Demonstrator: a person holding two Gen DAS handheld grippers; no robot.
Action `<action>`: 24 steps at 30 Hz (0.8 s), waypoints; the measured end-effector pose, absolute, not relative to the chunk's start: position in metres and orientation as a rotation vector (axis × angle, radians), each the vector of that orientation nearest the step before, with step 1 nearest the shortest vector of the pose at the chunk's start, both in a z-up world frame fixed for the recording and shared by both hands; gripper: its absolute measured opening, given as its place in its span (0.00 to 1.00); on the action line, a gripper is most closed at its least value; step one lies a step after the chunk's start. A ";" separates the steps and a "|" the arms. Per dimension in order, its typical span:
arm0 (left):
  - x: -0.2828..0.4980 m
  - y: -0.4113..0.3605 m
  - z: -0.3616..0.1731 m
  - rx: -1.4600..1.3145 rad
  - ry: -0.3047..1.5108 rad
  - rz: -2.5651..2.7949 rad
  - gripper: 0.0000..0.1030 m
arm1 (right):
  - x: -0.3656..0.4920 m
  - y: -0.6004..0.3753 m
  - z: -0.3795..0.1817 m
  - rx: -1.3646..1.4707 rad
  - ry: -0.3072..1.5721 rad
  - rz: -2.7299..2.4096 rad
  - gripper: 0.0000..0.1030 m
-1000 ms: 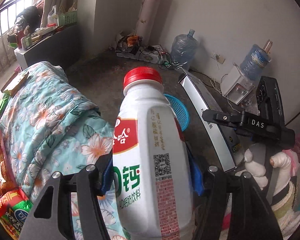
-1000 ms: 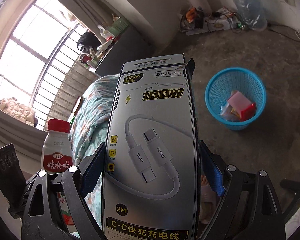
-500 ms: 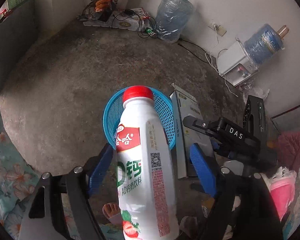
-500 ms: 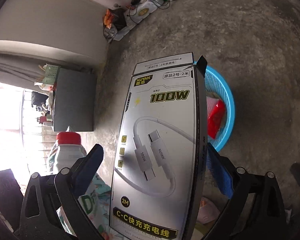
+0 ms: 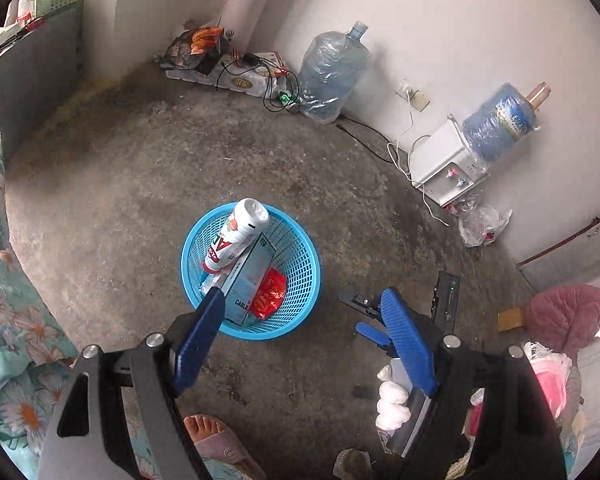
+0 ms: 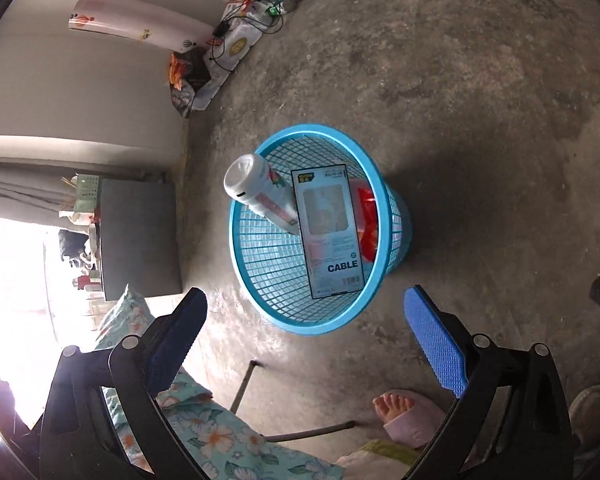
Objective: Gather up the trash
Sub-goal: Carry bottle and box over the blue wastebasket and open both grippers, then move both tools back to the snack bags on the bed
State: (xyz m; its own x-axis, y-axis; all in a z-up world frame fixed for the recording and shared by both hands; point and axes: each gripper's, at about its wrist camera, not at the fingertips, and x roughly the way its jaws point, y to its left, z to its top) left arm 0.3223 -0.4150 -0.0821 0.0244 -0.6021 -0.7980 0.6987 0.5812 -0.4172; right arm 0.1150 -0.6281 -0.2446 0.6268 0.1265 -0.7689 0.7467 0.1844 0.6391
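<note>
Right wrist: claws (image 6: pixel 304 344) wide, bottle (image 6: pixel 260 192) overhanging basket rim (image 6: pixel 300 326)

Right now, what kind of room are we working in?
Probably a plain bedroom or rented living room: bare concrete floor, a floral quilt at the edge, and a water dispenser against the white wall.

2 wrist views angled down, both sharing basket (image 5: pixel 250 272)

I see bare floor (image 5: pixel 140 208) all round the basket (image 5: pixel 300 308); inside it, the bottle (image 5: pixel 240 232) and box (image 5: pixel 248 276) crowd the opening.
</note>
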 end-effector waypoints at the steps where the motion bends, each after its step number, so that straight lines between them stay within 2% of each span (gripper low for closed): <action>1: 0.316 -0.407 -0.074 0.089 1.157 -1.014 0.76 | 0.109 -0.625 -0.238 1.323 0.815 -0.526 0.92; 6: 0.285 -0.353 -0.036 -0.017 1.073 -1.029 0.78 | 0.101 -0.601 -0.192 1.197 0.776 -0.503 0.92; 15: 0.245 -0.229 0.010 -0.157 0.893 -0.896 0.88 | 0.128 -0.515 -0.087 0.756 0.733 -0.377 0.92; 24: 0.208 -0.096 0.032 -0.186 0.739 -0.653 0.90 | 0.152 -0.407 -0.045 0.379 0.709 -0.249 0.92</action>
State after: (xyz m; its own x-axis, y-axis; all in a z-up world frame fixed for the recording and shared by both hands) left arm 0.2082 -0.0956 0.0318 0.5532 -0.6117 -0.5655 0.4853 0.7884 -0.3780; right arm 0.1518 -0.4073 -0.0448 0.7340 -0.0943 -0.6726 0.3474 0.9030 0.2526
